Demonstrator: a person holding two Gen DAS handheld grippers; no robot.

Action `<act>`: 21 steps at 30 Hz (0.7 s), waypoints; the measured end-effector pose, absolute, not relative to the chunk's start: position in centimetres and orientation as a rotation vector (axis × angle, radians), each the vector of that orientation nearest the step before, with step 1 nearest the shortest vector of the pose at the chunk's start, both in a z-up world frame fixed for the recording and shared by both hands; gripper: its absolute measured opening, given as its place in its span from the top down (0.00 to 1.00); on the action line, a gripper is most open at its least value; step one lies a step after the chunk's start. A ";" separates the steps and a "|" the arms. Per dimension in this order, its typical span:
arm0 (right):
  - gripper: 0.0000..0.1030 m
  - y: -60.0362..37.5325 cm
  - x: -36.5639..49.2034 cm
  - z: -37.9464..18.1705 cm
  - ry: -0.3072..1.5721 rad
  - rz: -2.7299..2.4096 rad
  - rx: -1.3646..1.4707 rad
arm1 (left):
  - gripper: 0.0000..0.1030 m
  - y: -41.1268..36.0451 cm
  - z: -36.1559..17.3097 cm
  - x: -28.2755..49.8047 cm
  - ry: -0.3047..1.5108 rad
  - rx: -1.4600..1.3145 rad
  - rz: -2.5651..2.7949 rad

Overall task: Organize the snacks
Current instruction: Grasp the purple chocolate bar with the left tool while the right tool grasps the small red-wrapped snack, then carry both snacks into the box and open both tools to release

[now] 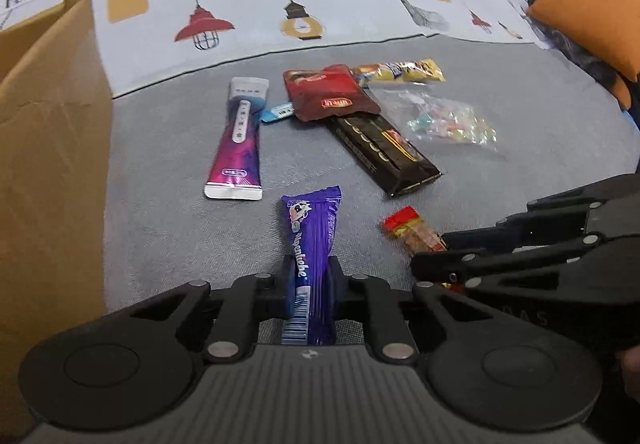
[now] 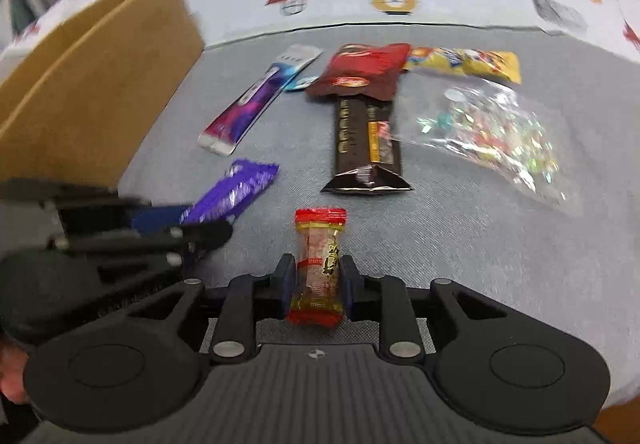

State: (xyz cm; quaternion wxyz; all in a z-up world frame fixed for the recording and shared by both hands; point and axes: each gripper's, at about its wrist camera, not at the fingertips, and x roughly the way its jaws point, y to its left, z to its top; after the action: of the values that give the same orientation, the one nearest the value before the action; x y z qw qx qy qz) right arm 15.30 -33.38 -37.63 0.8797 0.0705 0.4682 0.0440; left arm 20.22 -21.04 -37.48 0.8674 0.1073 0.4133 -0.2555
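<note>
Two claws clamped: left claw [image 1: 311, 280] on purple foil candy stick [image 1: 312, 244], right claw [image 2: 317, 280] on red-ended clear-wrapped sweet [image 2: 319, 264]; six snacks unsorted beyond, tall brown cardboard box [image 1: 48, 147] far left.

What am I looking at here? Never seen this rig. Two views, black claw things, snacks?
No robot arm: a person carries a handheld two-finger gripper in each hand, each with a fisheye camera looking along its fingers.

The left wrist view shows the left gripper shut on a purple candy bar. The right wrist view shows the right gripper shut on a small red-ended wrapped candy. Each gripper also appears at the edge of the other's view.

On the grey cloth lie a pink-purple tube pack, a dark red pouch overlapping a long dark brown bar, a yellow packet and a clear bag of small sweets. A cardboard box stands at the left.
</note>
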 end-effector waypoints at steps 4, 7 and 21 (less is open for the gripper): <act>0.82 -33.9 15.1 -37.0 0.965 0.089 0.194 | 0.85 -20.7 -35.8 19.4 0.860 0.199 -0.547; 0.82 -33.4 13.9 -35.3 0.907 0.078 0.209 | 0.85 -20.1 -34.2 18.2 0.844 0.216 -0.553; 0.82 -25.8 9.2 -25.9 0.673 0.136 0.286 | 0.85 -10.8 -25.1 13.5 0.663 0.100 -0.461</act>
State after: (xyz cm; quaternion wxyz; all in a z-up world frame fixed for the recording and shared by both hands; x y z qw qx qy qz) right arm 9.21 -25.79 -25.92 0.9317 0.1397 0.3287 0.0664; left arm 13.46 -10.84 -25.07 0.9184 0.0489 0.3224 -0.2242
